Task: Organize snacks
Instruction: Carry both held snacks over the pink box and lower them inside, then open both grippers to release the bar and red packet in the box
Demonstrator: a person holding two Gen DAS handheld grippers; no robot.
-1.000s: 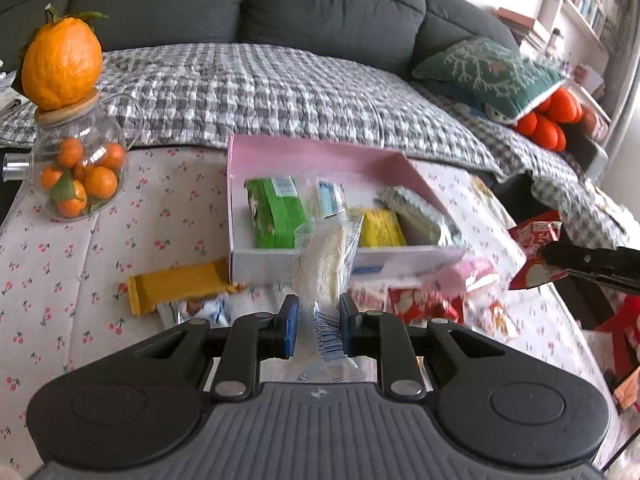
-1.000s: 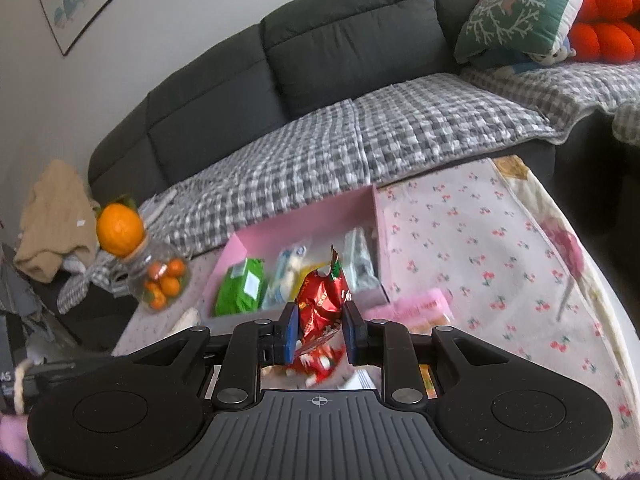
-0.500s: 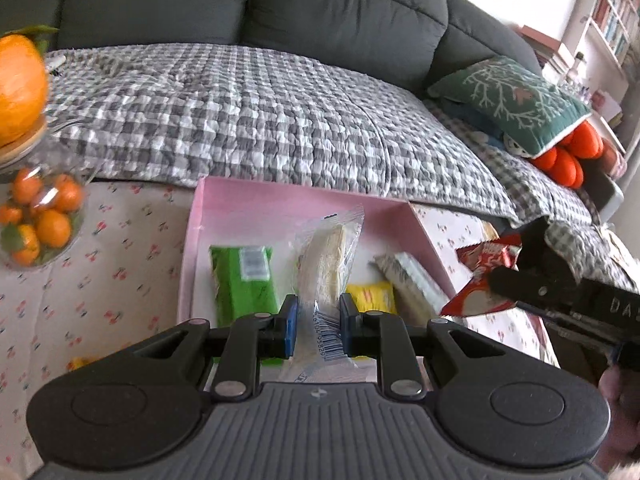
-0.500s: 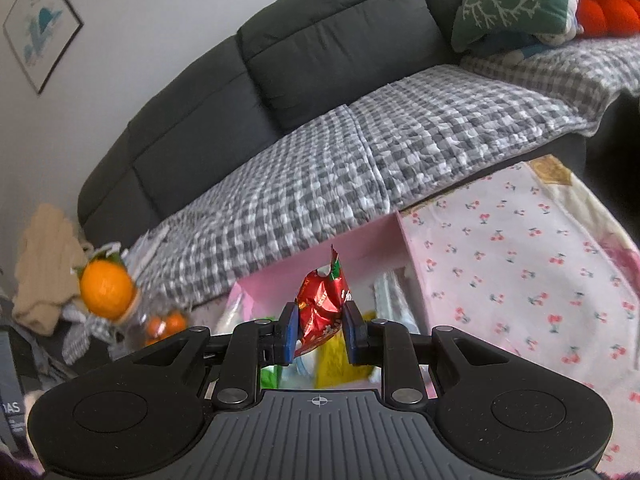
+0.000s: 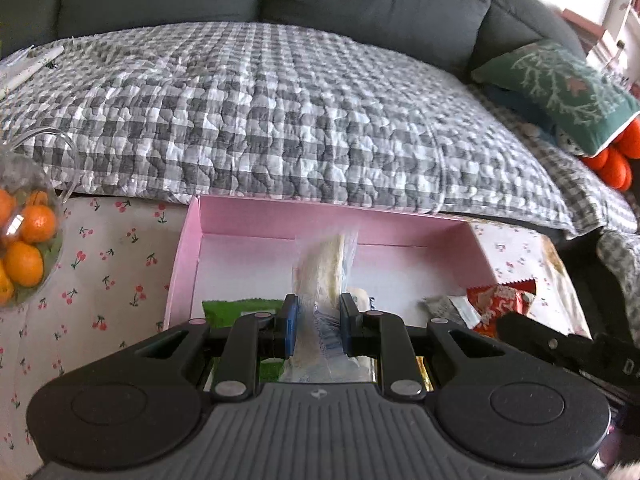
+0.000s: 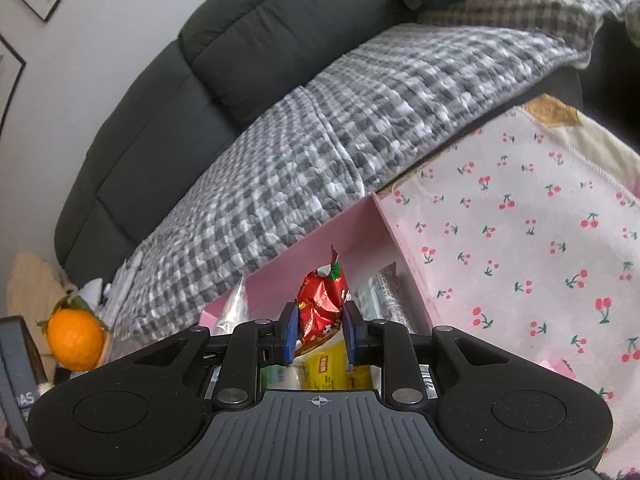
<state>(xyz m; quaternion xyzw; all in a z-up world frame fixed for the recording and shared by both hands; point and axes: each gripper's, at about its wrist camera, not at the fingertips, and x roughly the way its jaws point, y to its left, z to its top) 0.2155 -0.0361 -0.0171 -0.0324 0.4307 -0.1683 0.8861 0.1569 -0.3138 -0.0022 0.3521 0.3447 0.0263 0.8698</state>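
Observation:
A pink box (image 5: 280, 216) stands open on the cherry-print tablecloth (image 5: 100, 264), just in front of the sofa. My left gripper (image 5: 316, 330) is shut on a clear packet with a pale snack inside (image 5: 322, 268), held upright over the box's middle. A green packet (image 5: 240, 308) lies in the box at the left. My right gripper (image 6: 318, 332) is shut on a red snack packet (image 6: 322, 304) over the box's right part (image 6: 384, 216); that same red snack packet (image 5: 500, 300) and the black right gripper show at the right in the left wrist view. A yellow packet (image 6: 324, 368) and a grey wrapper (image 6: 384, 292) lie beneath.
A glass jar of small oranges (image 5: 24, 240) stands on the table left of the box. A large orange (image 6: 74, 334) tops it. The dark sofa with a grey checked quilt (image 5: 280, 120) lies right behind the box. A green cushion (image 5: 560, 88) rests at the right.
Both grippers moved forward from the table's near side to over the pink box, each carrying its packet. The loose snacks in front of the box have dropped out of view.

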